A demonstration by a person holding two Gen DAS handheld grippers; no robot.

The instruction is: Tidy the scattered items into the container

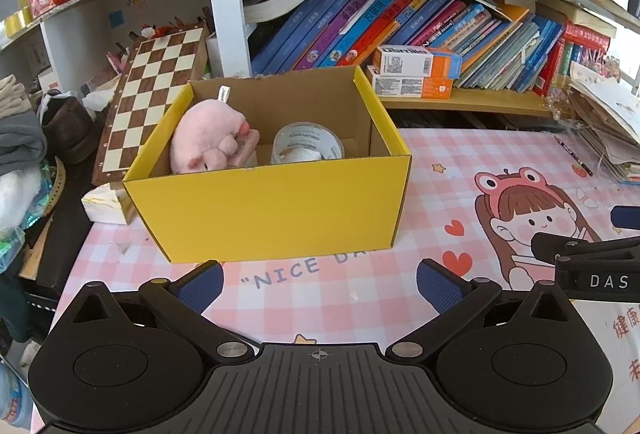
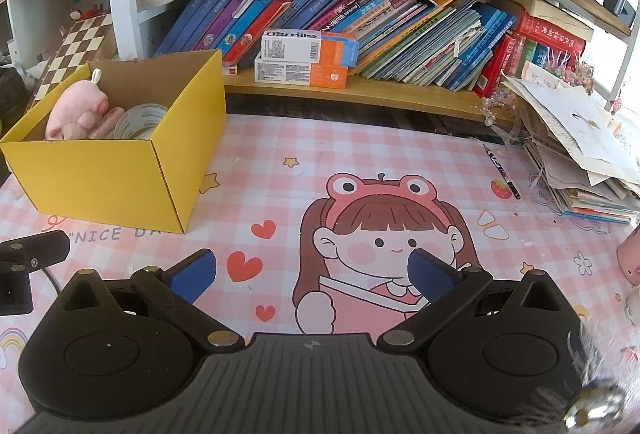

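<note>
Hovering wide open, empty: left hand-held gripper near yellow box front edge | right hand-held gripper likewise, over bare mat

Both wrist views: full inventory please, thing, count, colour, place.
box: 1, yellow outside, brown inside, open, on the mat's left part
plush toy: 1, pink, inside the box, left side
tape roll: 1, whitish, inside the box, right of the plush
desk mat: 1, pink check with cartoon girl, under everything
pencil: 1, dark, on the mat near the paper pile
paper pile: 1 stack, mostly white, right edge
toothpaste cartons: 2, white and orange, stacked on the low shelf
books: many, mostly blue, leaning on the shelf
chessboard: 1, brown and cream, leaning behind the box
left gripper: open, empty
right gripper: open, empty
</note>
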